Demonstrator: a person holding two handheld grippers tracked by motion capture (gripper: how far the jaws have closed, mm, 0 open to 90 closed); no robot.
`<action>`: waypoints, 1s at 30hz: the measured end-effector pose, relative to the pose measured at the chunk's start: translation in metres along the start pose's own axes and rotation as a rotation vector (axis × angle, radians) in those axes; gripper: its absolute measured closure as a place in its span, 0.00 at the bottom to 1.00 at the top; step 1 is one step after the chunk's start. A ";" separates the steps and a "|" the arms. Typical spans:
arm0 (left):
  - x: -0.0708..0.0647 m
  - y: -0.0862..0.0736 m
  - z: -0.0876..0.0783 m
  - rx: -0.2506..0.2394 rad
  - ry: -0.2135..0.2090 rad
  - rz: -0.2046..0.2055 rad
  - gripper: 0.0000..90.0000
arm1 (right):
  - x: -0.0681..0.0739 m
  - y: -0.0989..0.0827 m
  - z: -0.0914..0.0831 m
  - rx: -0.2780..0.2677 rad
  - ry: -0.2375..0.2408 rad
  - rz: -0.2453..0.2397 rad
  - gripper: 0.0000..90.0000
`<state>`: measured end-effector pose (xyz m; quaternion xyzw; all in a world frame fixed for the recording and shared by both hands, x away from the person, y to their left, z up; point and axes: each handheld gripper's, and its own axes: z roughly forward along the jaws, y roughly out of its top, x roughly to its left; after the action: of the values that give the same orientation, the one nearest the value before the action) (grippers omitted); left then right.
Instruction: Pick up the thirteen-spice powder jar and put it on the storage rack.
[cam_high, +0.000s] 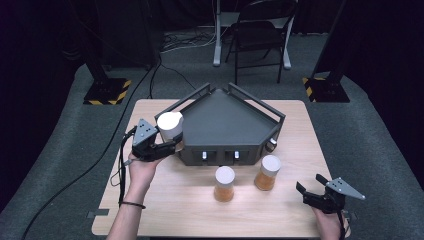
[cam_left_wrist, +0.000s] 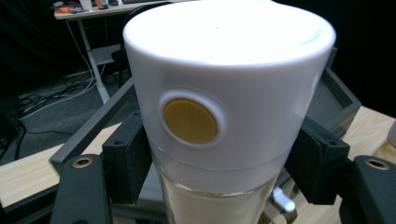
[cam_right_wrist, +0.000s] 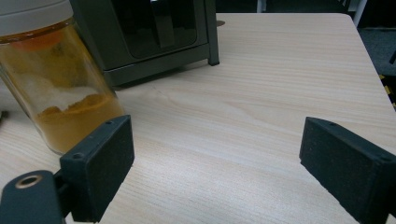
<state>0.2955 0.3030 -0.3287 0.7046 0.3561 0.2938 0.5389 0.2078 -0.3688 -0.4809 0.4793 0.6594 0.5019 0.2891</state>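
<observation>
While its jaws clamp the glass body of a white-lidded jar (cam_high: 170, 126), the left gripper (cam_high: 159, 148) holds it upright at the left corner of the dark grey rack (cam_high: 227, 125), clear of the wooden table (cam_high: 280, 215). In the left gripper view the pads (cam_left_wrist: 128, 156) press the jar (cam_left_wrist: 224, 93) just below its lid. The right gripper (cam_high: 315, 192) rests near the table's right front edge, jaws wide apart around nothing. Two more jars (cam_high: 224, 183) (cam_high: 268, 172) of orange-brown powder stand between the hands, before the rack.

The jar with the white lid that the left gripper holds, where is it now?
In the high view the jar is at the left, clamped in the left gripper beside the dark rack's left corner.
</observation>
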 end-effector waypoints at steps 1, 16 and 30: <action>-0.001 0.002 0.004 0.001 0.004 0.005 0.34 | 0.000 0.000 0.000 0.000 0.000 0.001 0.10; -0.010 0.004 0.044 0.010 0.076 -0.004 0.34 | 0.000 0.000 0.000 0.001 -0.002 -0.002 0.10; -0.013 -0.003 0.062 0.051 0.083 -0.025 0.34 | 0.000 0.000 0.000 0.002 -0.001 -0.004 0.10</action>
<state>0.3374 0.2586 -0.3470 0.7007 0.3944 0.3067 0.5094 0.2082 -0.3683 -0.4805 0.4785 0.6609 0.5004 0.2897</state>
